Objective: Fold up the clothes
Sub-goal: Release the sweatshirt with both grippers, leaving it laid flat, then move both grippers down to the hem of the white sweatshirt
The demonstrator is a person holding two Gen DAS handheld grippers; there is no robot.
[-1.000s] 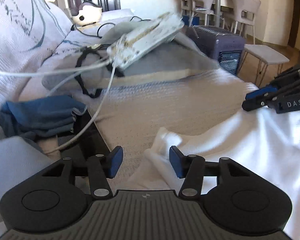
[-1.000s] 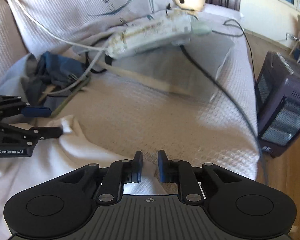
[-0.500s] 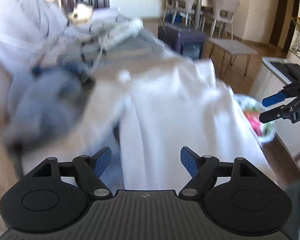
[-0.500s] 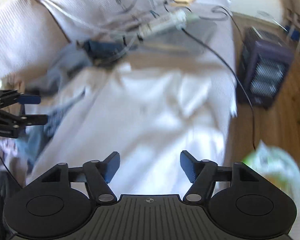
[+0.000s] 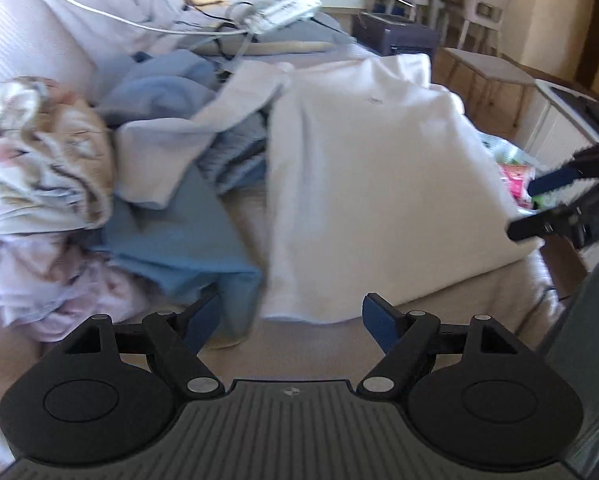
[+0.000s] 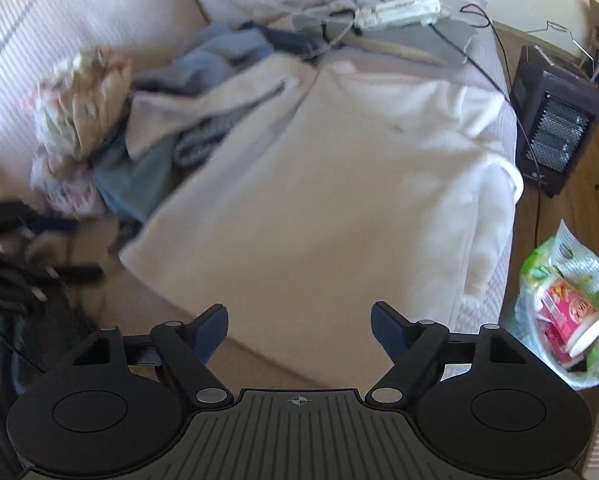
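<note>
1. White garment point(image 5: 371, 184) spread flat on the sofa seat point(image 6: 235, 356), lengthwise away from both cameras, near hem just ahead of the fingertips; far end reaching toward the grey cushion point(image 6: 411, 36) and the cables.
2. Left gripper point(image 5: 291, 318): jaws wide apart, just been opening, nothing between the pads; hovering over the near left corner of the hem, beside a trailing blue cloth point(image 5: 179, 240).
3. Right gripper point(image 6: 299, 326): jaws likewise spread, just been opening, empty; poised above the near hem, not touching the fabric.
4. Unsorted pile point(image 5: 59, 168) of blue, grey and patterned clothes heaped to the left, one grey piece touching the garment's left edge. Plastic bag point(image 6: 567, 316) with packets on the floor off the right edge; dark heater point(image 6: 555, 132) further back.
5. Step in hand, by judgement: laying out finished, cloth released and lying fairly smooth; first fold not yet begun.
6. Next move likely calls for pinching one long side at two points, lifting only enough to clear, and carrying it across toward the middle.
7. Watch for: right side draping over the seat edge, liable to slip; pile crowding the left edge, liable to be caught in a grasp.
</note>
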